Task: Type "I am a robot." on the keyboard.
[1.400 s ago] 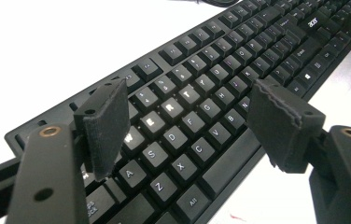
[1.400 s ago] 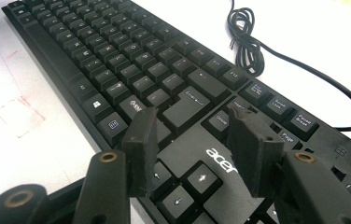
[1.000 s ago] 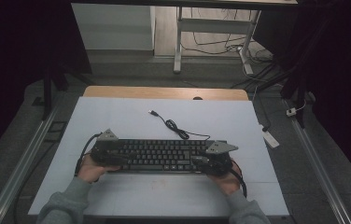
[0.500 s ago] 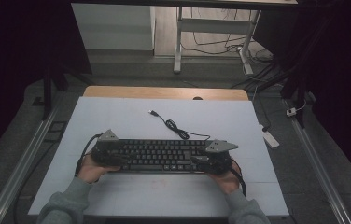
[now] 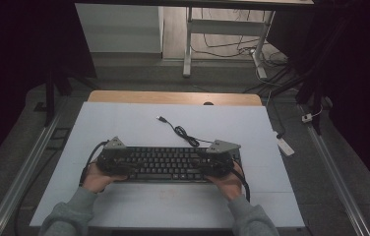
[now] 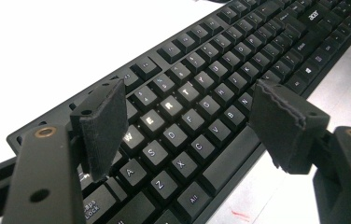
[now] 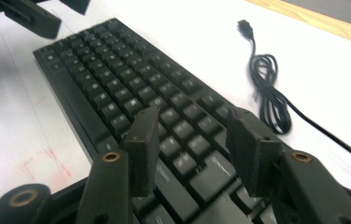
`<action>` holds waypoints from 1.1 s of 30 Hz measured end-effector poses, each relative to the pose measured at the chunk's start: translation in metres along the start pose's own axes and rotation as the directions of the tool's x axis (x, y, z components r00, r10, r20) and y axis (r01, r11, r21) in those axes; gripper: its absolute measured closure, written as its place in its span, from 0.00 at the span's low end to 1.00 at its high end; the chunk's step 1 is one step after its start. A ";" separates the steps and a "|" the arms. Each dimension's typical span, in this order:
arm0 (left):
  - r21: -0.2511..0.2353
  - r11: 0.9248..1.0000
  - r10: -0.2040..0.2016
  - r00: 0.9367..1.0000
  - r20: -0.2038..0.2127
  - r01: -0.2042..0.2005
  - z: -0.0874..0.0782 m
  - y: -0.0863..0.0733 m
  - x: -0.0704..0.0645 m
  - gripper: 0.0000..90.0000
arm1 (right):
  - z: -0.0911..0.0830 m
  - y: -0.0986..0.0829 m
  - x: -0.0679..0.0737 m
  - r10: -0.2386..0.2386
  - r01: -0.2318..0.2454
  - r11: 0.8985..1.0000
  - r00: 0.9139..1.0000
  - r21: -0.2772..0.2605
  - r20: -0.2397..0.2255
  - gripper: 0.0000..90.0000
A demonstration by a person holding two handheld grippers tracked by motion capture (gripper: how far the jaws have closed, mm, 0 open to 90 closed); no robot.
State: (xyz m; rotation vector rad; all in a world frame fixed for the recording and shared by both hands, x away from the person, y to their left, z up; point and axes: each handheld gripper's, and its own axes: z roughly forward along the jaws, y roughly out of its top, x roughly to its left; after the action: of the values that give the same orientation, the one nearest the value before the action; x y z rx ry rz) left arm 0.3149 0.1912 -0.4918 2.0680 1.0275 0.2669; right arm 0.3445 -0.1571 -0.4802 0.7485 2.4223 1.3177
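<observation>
A black keyboard (image 5: 166, 164) lies flat across the near half of the white table (image 5: 124, 123). Its black cable (image 5: 180, 132) coils behind it and ends in a loose USB plug. My left gripper (image 5: 119, 162) hovers over the keyboard's left end. In the left gripper view it stands open (image 6: 187, 100) above the letter keys (image 6: 169, 105), gripping nothing. My right gripper (image 5: 212, 164) is over the keyboard's right end. In the right gripper view it is open (image 7: 192, 121) just above the keys (image 7: 117, 79), with the coiled cable (image 7: 267, 88) off to its right.
A wooden strip (image 5: 173, 97) runs along the table's far edge. Faint red marks (image 7: 47, 163) show on the table in front of the keyboard. A white power strip (image 5: 285, 145) lies on the floor at the right. Metal rails (image 5: 25, 167) flank the table.
</observation>
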 end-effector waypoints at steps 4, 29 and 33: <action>-0.002 1.000 0.002 1.000 0.000 -0.002 0.000 0.000 0.000 0.31 | 0.008 0.010 0.003 -0.005 0.005 1.000 1.000 -0.002 -0.012 0.66; 0.007 1.000 0.017 1.000 -0.006 -0.017 0.001 -0.001 -0.001 0.31 | 0.064 0.024 0.013 -0.019 0.027 0.993 0.997 0.111 -0.073 0.99; 0.012 1.000 0.023 1.000 -0.004 -0.023 0.002 -0.001 -0.002 0.31 | 0.070 0.022 0.013 -0.021 0.031 0.991 0.997 0.130 -0.073 0.99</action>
State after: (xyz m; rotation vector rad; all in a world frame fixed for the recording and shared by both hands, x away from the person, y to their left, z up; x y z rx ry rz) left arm 0.3136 0.1887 -0.4935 2.0917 1.0106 0.2783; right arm 0.3738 -0.0912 -0.5003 0.7113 2.5868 1.2042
